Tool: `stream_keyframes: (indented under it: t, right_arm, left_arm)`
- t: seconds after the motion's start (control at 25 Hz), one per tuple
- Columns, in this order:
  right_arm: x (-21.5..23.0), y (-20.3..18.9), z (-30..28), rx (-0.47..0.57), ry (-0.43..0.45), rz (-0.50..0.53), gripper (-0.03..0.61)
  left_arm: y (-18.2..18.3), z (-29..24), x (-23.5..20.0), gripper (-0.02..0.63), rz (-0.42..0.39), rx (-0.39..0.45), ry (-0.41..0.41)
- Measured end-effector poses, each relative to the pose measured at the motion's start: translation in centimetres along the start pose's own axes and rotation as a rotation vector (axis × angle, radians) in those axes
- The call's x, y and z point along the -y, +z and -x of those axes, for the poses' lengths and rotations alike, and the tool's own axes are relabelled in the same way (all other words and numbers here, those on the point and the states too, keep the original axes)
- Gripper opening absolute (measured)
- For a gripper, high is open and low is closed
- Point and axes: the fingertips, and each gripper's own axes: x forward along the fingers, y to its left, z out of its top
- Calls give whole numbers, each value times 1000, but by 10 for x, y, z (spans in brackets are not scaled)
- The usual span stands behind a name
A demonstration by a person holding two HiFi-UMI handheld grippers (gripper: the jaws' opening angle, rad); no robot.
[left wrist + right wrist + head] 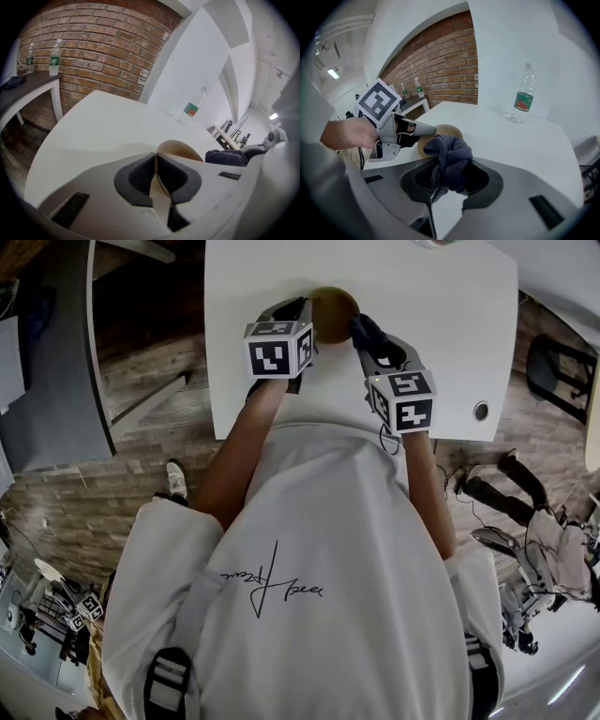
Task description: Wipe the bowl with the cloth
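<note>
The bowl [335,313] sits midway across the desk [450,334], well in from the near edge, between the two tools. The left tool [157,164] is clamped on its rim, the thin wall running between the pads. Just right of the bowl, the right tool [450,176] pinches a bunched dark cloth [451,154]. So the bowl lies to the left of the cloth and slightly ahead of it, and the wipe probably needs only a short push that way. The head view hides the rim grip, which is plain in the left gripper view. No view settles whether the cloth touches the bowl.
</note>
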Motion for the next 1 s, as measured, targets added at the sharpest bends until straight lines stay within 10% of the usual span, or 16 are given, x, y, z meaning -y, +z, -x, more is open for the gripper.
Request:
stream_keyframes:
  t: [1.0]
  right_arm:
    - [-14,-10,1,-33,36,-13,104]
  left_arm:
    - [0,-6,2,13,17,5,-10]
